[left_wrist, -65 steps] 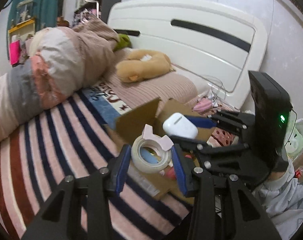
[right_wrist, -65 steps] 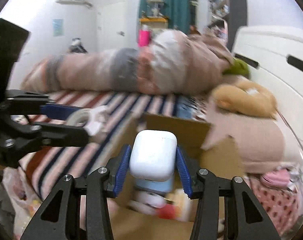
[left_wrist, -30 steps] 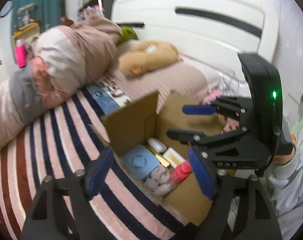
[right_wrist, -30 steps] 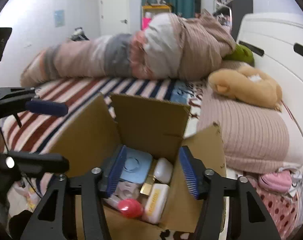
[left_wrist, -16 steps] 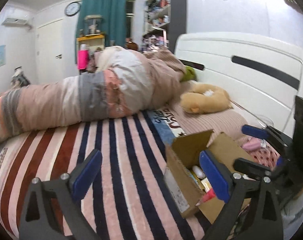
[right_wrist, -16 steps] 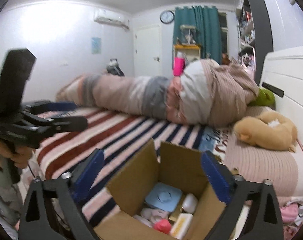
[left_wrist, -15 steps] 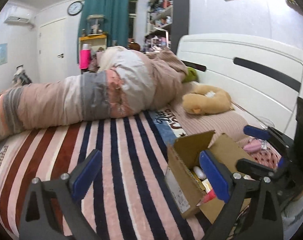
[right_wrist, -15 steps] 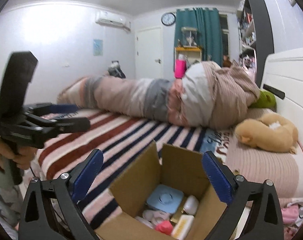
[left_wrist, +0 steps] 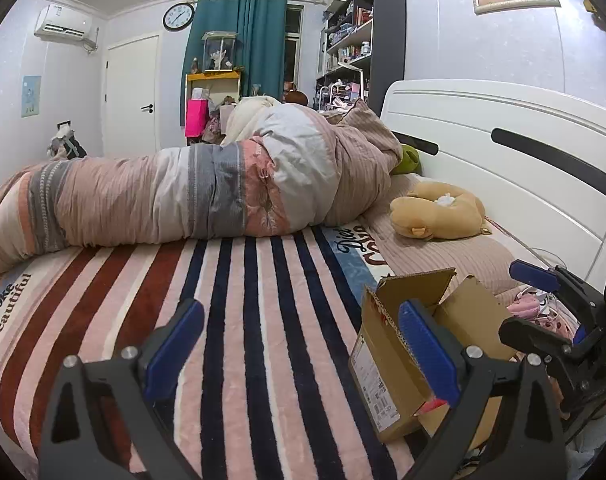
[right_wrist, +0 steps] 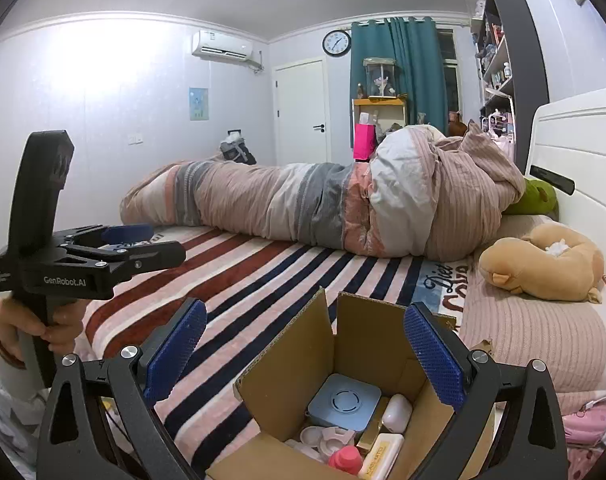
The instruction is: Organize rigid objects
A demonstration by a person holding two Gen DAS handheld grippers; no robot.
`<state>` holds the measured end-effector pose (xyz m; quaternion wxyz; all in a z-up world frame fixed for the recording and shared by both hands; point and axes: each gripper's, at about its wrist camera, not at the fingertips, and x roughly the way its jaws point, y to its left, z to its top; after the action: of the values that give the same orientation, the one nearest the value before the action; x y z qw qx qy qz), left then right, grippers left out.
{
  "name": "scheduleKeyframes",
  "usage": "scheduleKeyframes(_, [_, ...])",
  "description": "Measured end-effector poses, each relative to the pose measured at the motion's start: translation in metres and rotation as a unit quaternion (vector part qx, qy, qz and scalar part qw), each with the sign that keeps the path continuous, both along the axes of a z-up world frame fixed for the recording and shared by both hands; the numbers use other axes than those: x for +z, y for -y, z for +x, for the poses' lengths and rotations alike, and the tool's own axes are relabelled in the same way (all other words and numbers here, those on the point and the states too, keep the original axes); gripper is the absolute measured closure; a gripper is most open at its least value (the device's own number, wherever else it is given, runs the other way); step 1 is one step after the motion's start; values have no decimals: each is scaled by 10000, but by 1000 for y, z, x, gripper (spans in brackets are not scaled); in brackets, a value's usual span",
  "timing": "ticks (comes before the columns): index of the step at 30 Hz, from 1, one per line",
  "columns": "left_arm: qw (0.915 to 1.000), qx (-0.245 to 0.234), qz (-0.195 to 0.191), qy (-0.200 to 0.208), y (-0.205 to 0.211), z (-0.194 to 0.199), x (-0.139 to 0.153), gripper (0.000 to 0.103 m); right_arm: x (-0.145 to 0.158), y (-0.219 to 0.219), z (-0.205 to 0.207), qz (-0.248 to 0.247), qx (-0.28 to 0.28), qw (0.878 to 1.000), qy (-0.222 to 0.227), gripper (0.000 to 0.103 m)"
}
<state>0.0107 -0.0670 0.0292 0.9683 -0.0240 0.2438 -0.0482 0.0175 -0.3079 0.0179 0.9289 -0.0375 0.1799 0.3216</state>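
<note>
An open cardboard box [right_wrist: 367, 344] stands on the striped bed near its front edge; it also shows in the left wrist view [left_wrist: 387, 356]. Inside lie a blue square case [right_wrist: 344, 401], a white earbud case [right_wrist: 396, 418], a roll of tape [right_wrist: 326, 438], a red cap [right_wrist: 345, 460] and a cream bar [right_wrist: 382, 456]. My right gripper [right_wrist: 303, 354] is open and empty, above and in front of the box. My left gripper [left_wrist: 303, 352] is open and empty, left of the box; it shows in the right wrist view [right_wrist: 141, 242].
A rolled striped duvet [left_wrist: 191, 192] lies across the far side of the bed. A tan plush toy [left_wrist: 439, 212] rests on the pink pillow by the white headboard [left_wrist: 503, 152]. Pink items [right_wrist: 587, 426] lie right of the box.
Both grippers let go of their loads, the tape and the white earbud case, which now lie in the box. Both opened wide and pulled back and up from the box.
</note>
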Motion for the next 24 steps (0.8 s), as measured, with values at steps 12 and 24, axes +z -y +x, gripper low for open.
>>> scheduleKeyframes(12, [9999, 102, 11, -6, -2, 0, -2, 6, 0, -2, -2, 75, 67, 9999, -34, 4])
scheduleKeyframes(24, [9997, 214, 119, 13, -5, 0, -4, 6, -1, -5, -4, 63, 73, 9999, -37, 4])
